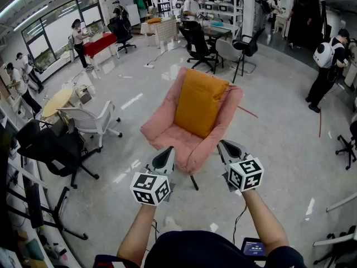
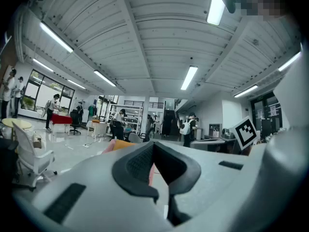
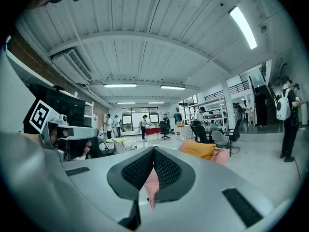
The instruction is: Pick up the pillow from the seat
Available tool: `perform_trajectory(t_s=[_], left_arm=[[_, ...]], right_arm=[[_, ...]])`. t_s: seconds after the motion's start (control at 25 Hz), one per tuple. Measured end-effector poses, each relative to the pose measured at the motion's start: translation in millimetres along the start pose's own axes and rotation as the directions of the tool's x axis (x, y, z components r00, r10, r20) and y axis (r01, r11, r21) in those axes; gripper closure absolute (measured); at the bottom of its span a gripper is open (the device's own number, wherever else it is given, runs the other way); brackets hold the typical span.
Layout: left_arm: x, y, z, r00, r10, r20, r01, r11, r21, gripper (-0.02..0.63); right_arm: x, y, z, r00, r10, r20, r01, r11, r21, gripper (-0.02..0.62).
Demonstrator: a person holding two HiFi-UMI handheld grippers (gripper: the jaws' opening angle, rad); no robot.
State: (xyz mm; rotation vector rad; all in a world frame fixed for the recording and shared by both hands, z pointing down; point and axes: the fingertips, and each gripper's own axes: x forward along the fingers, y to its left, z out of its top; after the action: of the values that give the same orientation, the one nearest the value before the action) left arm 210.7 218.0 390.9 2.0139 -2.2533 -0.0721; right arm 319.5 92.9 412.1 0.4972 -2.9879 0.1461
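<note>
On the pink armchair point(image 1: 167, 135) in the middle of the floor, the orange pillow point(image 1: 199, 103) stands upright on the seat and leans flat against the backrest, its top edge just above the chair's back. The seat cushion in front of it is bare.

Near the chair's front edge, the person holds both grippers side by side, roughly level and pointed toward the seat. The left gripper point(image 1: 163, 159) sits at the front left of the cushion and the right gripper point(image 1: 230, 149) at the front right. Each has its jaws pressed fully together with nothing between them, and neither touches the pillow. In the right gripper view the pillow appears beyond the closed jaws, a little to the right.

To the left of the armchair stand a white office chair point(image 1: 92, 119) and, nearer, a black chair point(image 1: 50, 147); a round pale table point(image 1: 57, 101) lies beyond them. Far back are a red-covered table point(image 1: 99, 42), desks and several people. At the far right stands a person with a white backpack point(image 1: 326, 66).
</note>
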Motion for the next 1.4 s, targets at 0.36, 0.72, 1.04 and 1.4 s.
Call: perform_trajectory(t_s=[0.36,0.72,1.04,1.4], left_arm=[[8,-7,-2,1.0,0.0,-0.016,0.001,0.999,0.04,0.603],[12,-13,-5,1.0,0.014,-0.018,-0.013,0.999,0.04,0.603],[12,-7,-8,0.999,0.018,-0.032,-0.017,0.999,0.045,0.603],[22,3,-14,0.999,0.011,-0.038,-0.009,0.999,0.046,0.603]], right_arm=[[-1,-5,-1,1.0,0.003,0.001,-0.003,1.0,0.006,0.578],[-4,-14,-2,1.0,0.015,-0.001,-0.014,1.0,0.011,0.577],[2,-11,-3,1.0,0.023,0.006,-0.023,1.0,0.02,0.577],[14,-17,-9,1.0,0.013,-0.004,-0.013,1.0,0.027,0.577]])
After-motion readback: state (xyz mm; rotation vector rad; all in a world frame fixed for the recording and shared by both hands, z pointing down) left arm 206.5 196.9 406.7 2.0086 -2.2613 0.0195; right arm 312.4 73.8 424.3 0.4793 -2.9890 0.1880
